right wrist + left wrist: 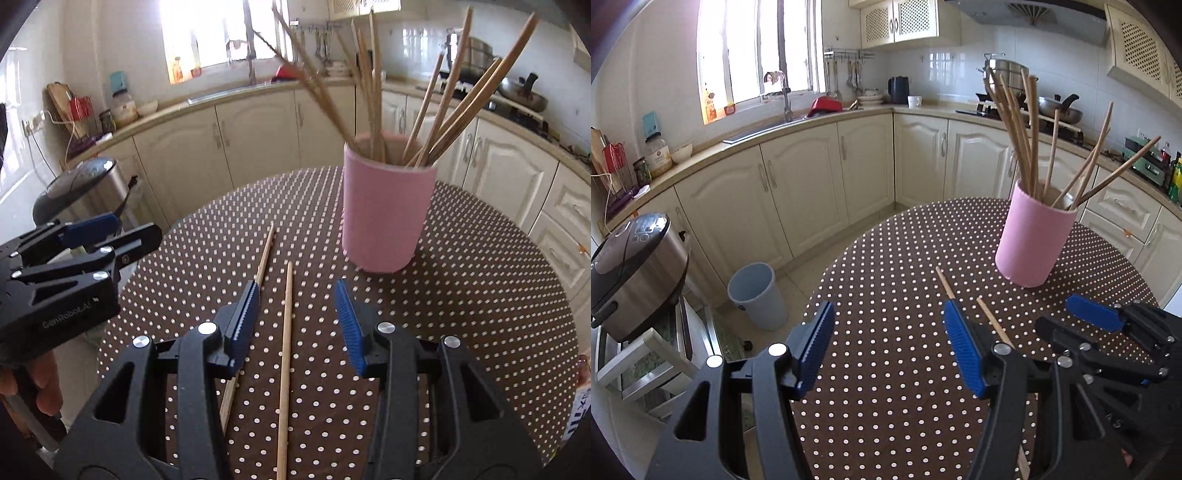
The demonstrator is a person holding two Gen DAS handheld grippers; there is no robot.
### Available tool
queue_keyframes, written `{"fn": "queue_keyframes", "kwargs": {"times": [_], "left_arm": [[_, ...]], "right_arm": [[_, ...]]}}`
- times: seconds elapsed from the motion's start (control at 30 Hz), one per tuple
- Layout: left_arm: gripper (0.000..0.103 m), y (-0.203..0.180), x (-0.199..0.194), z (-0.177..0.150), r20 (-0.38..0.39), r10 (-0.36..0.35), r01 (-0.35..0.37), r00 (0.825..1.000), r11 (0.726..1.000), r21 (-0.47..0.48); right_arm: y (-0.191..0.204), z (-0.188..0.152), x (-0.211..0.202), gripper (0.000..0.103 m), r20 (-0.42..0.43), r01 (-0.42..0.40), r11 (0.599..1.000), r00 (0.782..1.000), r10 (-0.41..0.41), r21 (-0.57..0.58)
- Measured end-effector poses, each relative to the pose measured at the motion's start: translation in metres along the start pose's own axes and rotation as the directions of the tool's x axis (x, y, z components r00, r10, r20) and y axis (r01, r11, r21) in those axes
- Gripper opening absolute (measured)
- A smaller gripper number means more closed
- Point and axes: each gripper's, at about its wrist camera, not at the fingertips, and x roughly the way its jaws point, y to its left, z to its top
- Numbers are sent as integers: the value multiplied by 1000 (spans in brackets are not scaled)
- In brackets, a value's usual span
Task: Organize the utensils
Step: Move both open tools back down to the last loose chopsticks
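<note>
A pink holder (1034, 236) (386, 212) full of several wooden chopsticks stands upright on the dotted brown round table (894, 280) (480, 295). Two loose chopsticks lie flat on the table before it. One chopstick (286, 354) runs between my right gripper's open fingers; the other chopstick (264, 258) passes under its left finger. In the left wrist view their tips (945, 284) (991, 319) show beside my left gripper's right finger. My left gripper (888, 350) is open and empty. My right gripper (297, 321) is open, low over the table, and also shows in the left wrist view (1071, 321).
Cream kitchen cabinets (812, 192) and a counter with a sink curve behind the table. A rice cooker (635, 269) stands on a rack at the left, with a grey bin (757, 295) on the floor beside the table's left edge.
</note>
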Motion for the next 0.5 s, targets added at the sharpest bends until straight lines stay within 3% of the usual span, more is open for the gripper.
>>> {"fn": "queue_keyframes", "kwargs": {"times": [0.17, 0.2, 0.37, 0.5], "left_arm": [[61, 5, 16, -3, -39, -5, 4, 999, 1000, -11], [61, 5, 19, -3, -46, -5, 4, 999, 1000, -13], [61, 7, 29, -3, -69, -11, 10, 998, 1000, -18], [61, 9, 38, -3, -89, -20, 17, 996, 999, -34]], "right_arm": [[4, -3, 37, 42, -119, -1, 1000, 993, 0, -11], [5, -3, 42, 36, -134, -3, 1000, 991, 1, -13], [12, 0, 64, 32, -206, -23, 999, 978, 15, -40], [17, 6, 74, 11, -233, -6, 997, 972, -13, -80]]}}
